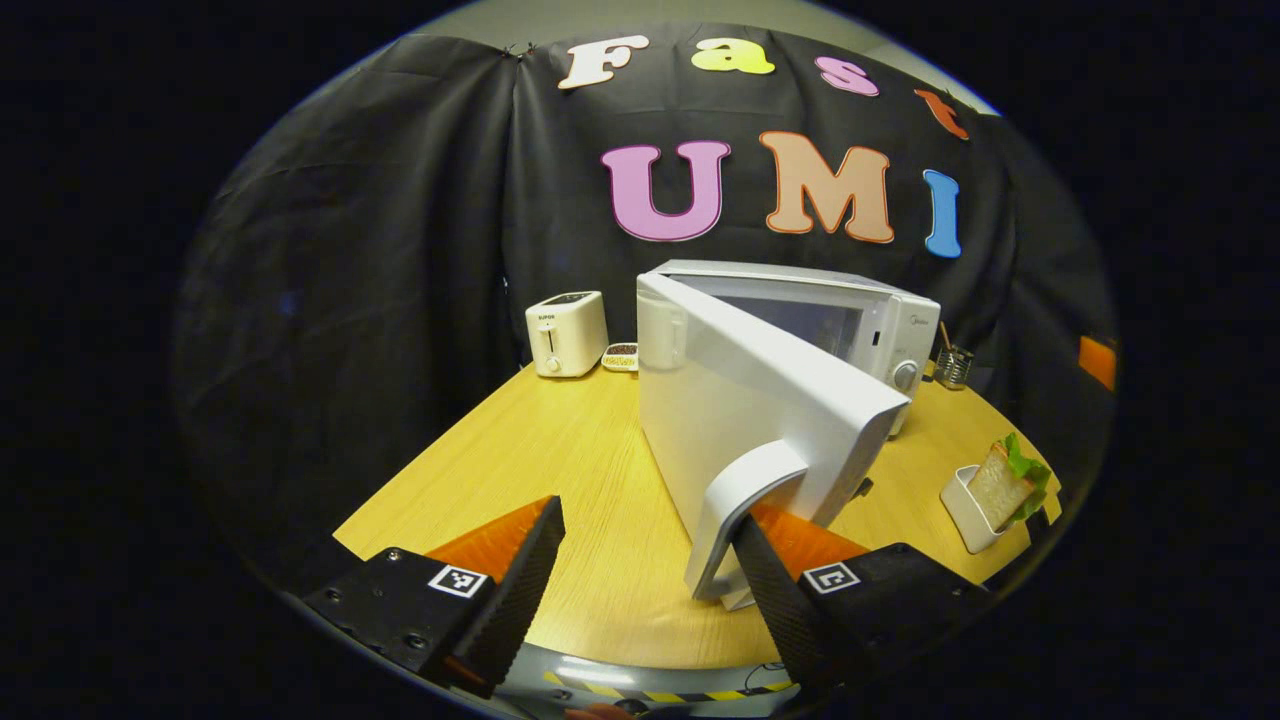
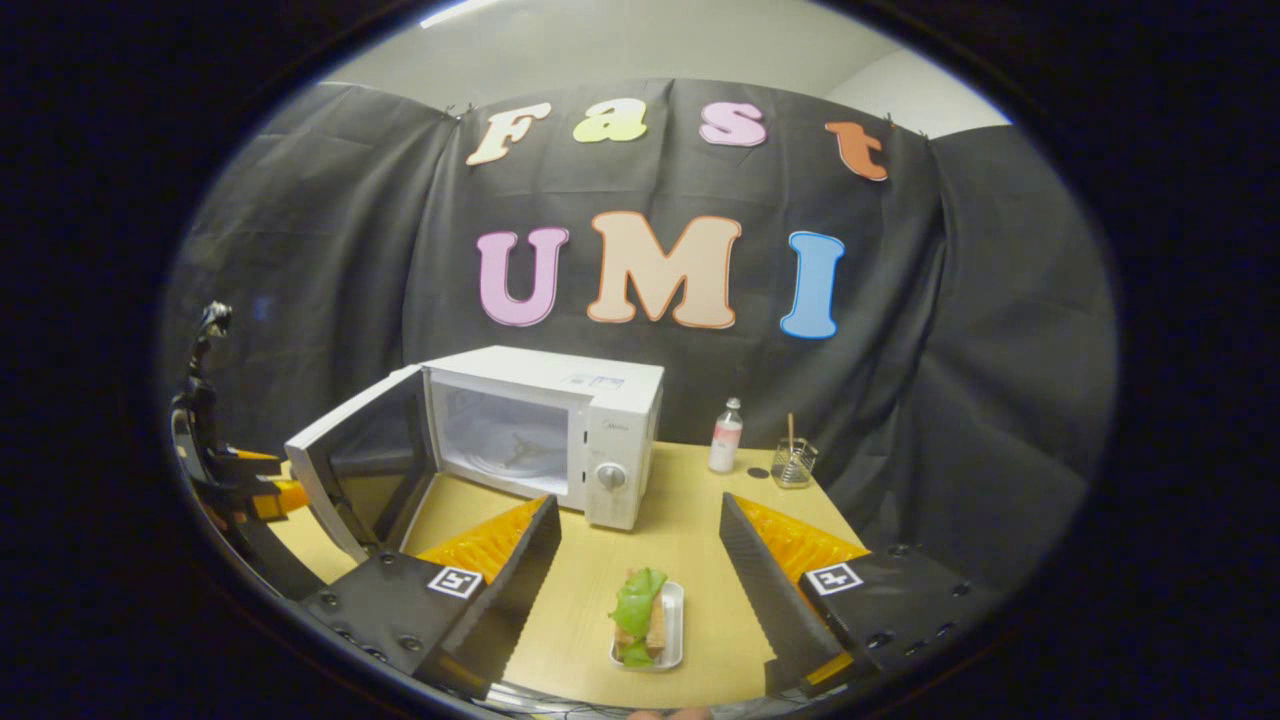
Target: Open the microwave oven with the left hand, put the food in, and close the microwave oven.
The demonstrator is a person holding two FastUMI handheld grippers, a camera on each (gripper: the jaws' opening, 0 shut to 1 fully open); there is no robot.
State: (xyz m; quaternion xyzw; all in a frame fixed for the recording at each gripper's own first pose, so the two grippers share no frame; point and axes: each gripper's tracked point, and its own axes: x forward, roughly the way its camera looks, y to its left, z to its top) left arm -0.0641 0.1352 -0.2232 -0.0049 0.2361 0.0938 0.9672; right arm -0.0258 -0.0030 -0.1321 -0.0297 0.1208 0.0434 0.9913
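Observation:
The white microwave (image 1: pixel 880 320) stands on the wooden table with its door (image 1: pixel 740 400) swung wide toward me. My left gripper (image 1: pixel 650 515) is open; its right finger (image 1: pixel 775 590) sits just behind the door's handle (image 1: pixel 745 500), and its left finger stands well apart from it. In the right gripper view the open cavity (image 2: pixel 505 440) shows a glass turntable, and the left gripper (image 2: pixel 240 480) appears at the door's (image 2: pixel 350 460) outer edge. A sandwich with lettuce (image 2: pixel 638 612) lies in a small white tray (image 2: pixel 675 625) on the table, below and between the fingers of my open right gripper (image 2: pixel 637 503). The sandwich (image 1: pixel 1005 480) also shows at the right in the left gripper view.
A white toaster (image 1: pixel 567 333) and a small dish (image 1: pixel 621 356) stand left of the microwave at the back. A bottle (image 2: pixel 726 435) and a glass with a stick (image 2: pixel 793 462) stand to its right. Striped tape (image 1: pixel 650 692) marks the near table edge.

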